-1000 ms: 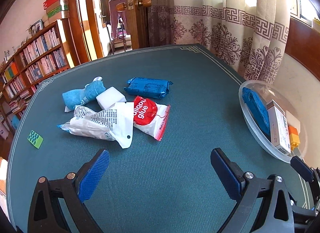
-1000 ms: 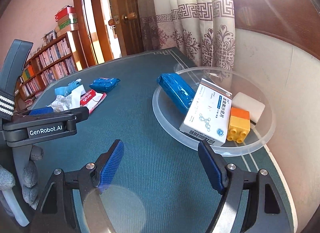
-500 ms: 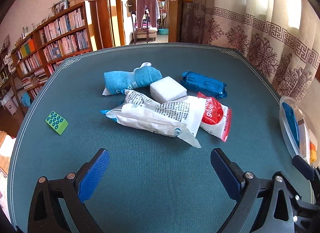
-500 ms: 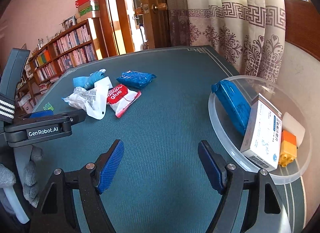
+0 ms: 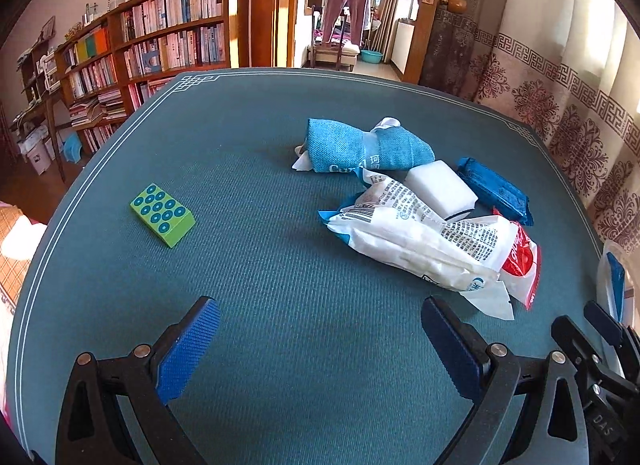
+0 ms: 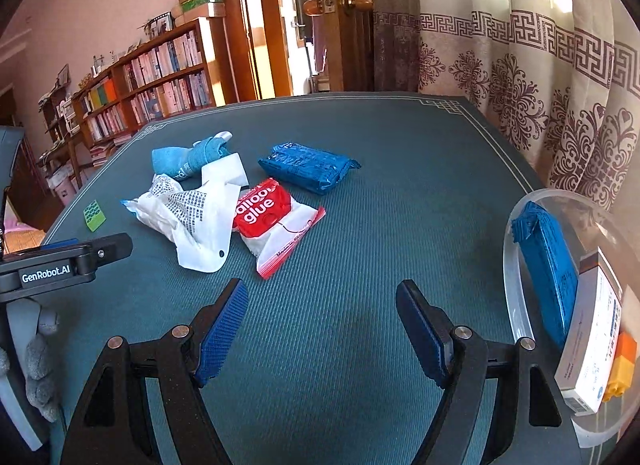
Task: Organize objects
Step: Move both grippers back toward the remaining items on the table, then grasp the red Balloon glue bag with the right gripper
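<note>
On the teal table lie a green studded block (image 5: 163,215), a rolled blue cloth (image 5: 366,147), a white sponge (image 5: 440,189), a blue packet (image 5: 496,191), a white printed bag (image 5: 424,247) and a red balloon-glue packet (image 6: 276,217). The same pile shows in the right wrist view, with the white bag (image 6: 188,213) and blue packet (image 6: 308,167). My left gripper (image 5: 320,343) is open and empty, near the pile. My right gripper (image 6: 320,331) is open and empty, between the pile and a clear bowl (image 6: 516,265).
The bowl at the right holds a blue packet (image 6: 548,265), a white box (image 6: 592,345) and an orange block (image 6: 622,365). Bookshelves (image 5: 140,61) stand far left, a doorway (image 5: 348,5) behind, curtains (image 6: 540,65) along the right edge.
Both grippers have swung left, away from the bowl and towards the pile. The green block has come into full view for the left gripper. Nothing on the table has moved.
</note>
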A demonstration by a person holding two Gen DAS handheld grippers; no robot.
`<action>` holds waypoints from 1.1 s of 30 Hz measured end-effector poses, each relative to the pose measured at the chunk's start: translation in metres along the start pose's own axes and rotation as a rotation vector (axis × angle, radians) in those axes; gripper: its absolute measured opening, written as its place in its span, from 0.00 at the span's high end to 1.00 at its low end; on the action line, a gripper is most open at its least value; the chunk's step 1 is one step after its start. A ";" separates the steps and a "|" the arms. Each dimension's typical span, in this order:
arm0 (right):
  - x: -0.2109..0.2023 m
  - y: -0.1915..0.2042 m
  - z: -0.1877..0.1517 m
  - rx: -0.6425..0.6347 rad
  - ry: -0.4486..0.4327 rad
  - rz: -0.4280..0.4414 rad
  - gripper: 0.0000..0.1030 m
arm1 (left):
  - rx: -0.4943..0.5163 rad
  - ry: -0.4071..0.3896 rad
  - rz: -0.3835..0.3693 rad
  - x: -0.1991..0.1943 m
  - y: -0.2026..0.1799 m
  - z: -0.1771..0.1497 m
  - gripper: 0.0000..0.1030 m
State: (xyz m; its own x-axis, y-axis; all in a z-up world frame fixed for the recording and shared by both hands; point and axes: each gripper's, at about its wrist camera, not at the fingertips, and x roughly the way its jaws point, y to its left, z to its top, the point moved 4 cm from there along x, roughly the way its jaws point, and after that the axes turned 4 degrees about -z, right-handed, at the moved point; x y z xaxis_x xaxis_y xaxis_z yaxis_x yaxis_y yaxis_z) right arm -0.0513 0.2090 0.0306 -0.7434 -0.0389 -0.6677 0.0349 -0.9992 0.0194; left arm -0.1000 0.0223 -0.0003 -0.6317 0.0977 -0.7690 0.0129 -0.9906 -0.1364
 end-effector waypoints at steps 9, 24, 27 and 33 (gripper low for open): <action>0.040 0.023 0.030 -0.138 0.012 0.024 0.25 | -0.015 0.016 -0.011 0.005 0.008 -0.002 0.00; 0.069 0.051 0.040 -0.291 0.061 0.100 0.49 | -0.047 0.041 -0.020 0.011 0.016 -0.004 0.00; 0.067 0.050 0.039 -0.262 0.060 0.110 0.56 | -0.052 0.045 -0.021 0.012 0.019 -0.004 0.00; 0.070 0.032 0.045 -0.156 0.062 0.033 0.56 | -0.059 0.045 -0.028 0.011 0.020 -0.005 0.00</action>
State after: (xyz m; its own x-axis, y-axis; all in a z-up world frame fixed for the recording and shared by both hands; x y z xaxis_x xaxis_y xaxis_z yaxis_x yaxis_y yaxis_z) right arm -0.1322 0.1737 0.0174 -0.6975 -0.0664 -0.7135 0.1654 -0.9837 -0.0701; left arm -0.1030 0.0042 -0.0142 -0.5968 0.1303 -0.7917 0.0425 -0.9802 -0.1934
